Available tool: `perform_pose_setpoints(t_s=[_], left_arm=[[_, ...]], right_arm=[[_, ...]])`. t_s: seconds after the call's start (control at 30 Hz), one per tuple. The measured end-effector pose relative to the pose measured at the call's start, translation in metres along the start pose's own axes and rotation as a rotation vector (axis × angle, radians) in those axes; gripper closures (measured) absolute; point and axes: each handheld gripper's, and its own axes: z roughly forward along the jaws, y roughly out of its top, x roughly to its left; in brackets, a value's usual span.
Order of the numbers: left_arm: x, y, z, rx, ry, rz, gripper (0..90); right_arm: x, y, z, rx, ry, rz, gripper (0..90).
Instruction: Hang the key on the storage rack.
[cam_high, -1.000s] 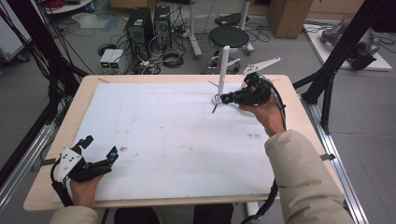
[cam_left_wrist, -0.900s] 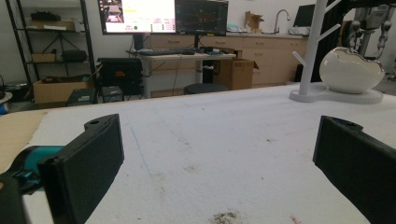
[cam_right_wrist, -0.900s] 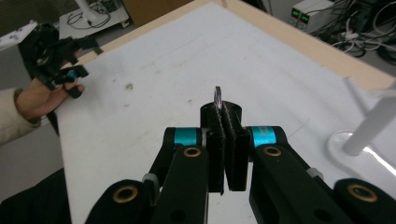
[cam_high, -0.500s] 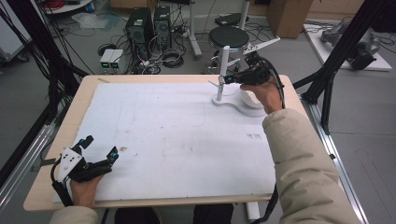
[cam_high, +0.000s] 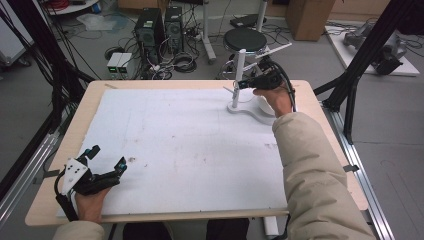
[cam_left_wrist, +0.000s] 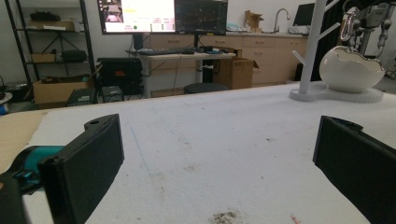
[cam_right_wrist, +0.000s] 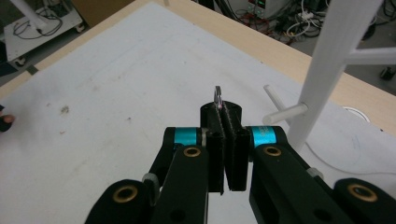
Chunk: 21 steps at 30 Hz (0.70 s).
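Observation:
My right gripper (cam_right_wrist: 223, 112) is shut on a small metal ring (cam_right_wrist: 217, 94) that sticks up edge-on from its tips. It hovers just left of a white branched stand (cam_right_wrist: 329, 65), close to a short lower peg (cam_right_wrist: 284, 113). From above, the right gripper (cam_high: 239, 85) is beside the stand's pole (cam_high: 239, 67) at the far right of the table. The left gripper (cam_high: 107, 156) rests open at the near left corner; its pads (cam_left_wrist: 88, 156) hold nothing.
A white egg-shaped bowl (cam_left_wrist: 351, 70) sits on the stand's flat base (cam_left_wrist: 336, 95). A white mat (cam_high: 180, 145) covers most of the wooden table (cam_high: 95, 100). Beyond the far edge are a stool (cam_high: 245, 39), computers and cables on the floor.
My right gripper has risen and moved away from me, from over the mat up to the stand's pole, still holding the ring. The left gripper has stayed put.

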Motion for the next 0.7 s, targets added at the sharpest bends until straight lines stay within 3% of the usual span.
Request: perform_pose_setpoints(t_s=[0.33, 0.7], left_arm=[[0.000, 0.000, 0.000, -0.001, 0.000, -0.001, 2.3], [0.000, 0.000, 0.000, 0.004, 0.001, 0.003, 2.3]], right_arm=[[-0.005, -0.002, 0.005, 0.029, -0.047, 0.023, 89.0], [-0.014, -0.004, 0.011, 0.037, -0.058, 0.059, 88.9]])
